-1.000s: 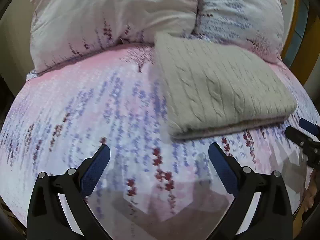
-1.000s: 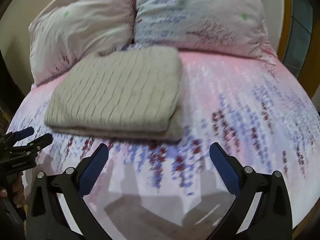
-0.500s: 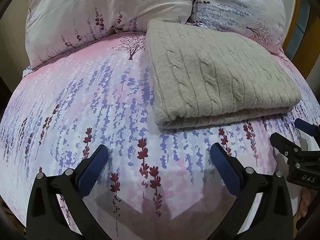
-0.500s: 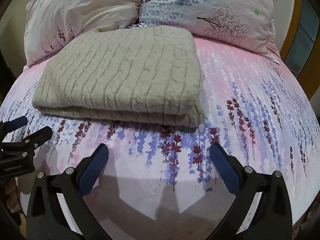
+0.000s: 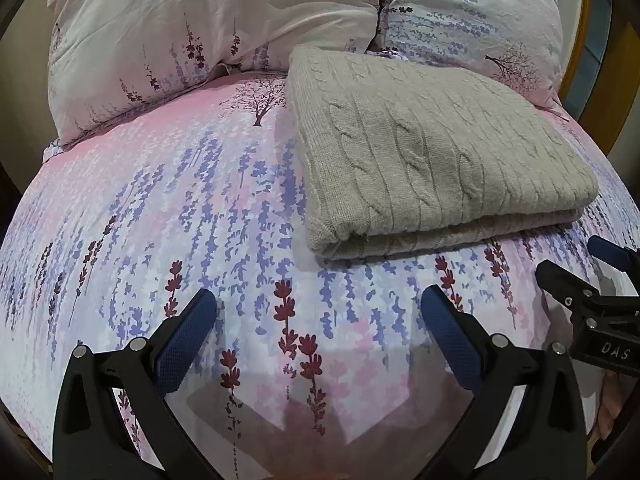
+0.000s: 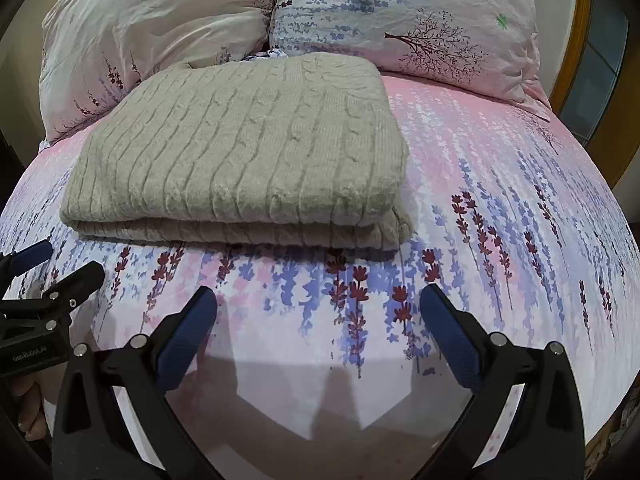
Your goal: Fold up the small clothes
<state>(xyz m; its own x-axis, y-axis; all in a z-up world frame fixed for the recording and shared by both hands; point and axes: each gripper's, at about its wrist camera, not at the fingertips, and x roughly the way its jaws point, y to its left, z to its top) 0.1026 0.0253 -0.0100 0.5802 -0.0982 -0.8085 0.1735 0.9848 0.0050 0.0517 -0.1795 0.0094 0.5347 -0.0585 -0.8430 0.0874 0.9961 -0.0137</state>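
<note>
A beige cable-knit sweater (image 5: 432, 152) lies folded into a neat rectangle on the bed; it also shows in the right wrist view (image 6: 244, 164). My left gripper (image 5: 318, 320) is open and empty, above the sheet, short of the sweater's near left corner. My right gripper (image 6: 318, 320) is open and empty, short of the sweater's near right corner. Each gripper shows at the edge of the other's view: the right one (image 5: 580, 272) at the far right, the left one (image 6: 52, 268) at the far left.
The bed (image 5: 160, 208) has a pink and lavender floral sheet. Two matching pillows (image 5: 208, 28) (image 5: 476, 16) lie behind the sweater. A wooden frame (image 6: 576, 44) stands at the far right.
Both grippers have moved closer to the sweater and steadied; the sweater looms larger in both views. Both stay open. The sweater has not moved.
</note>
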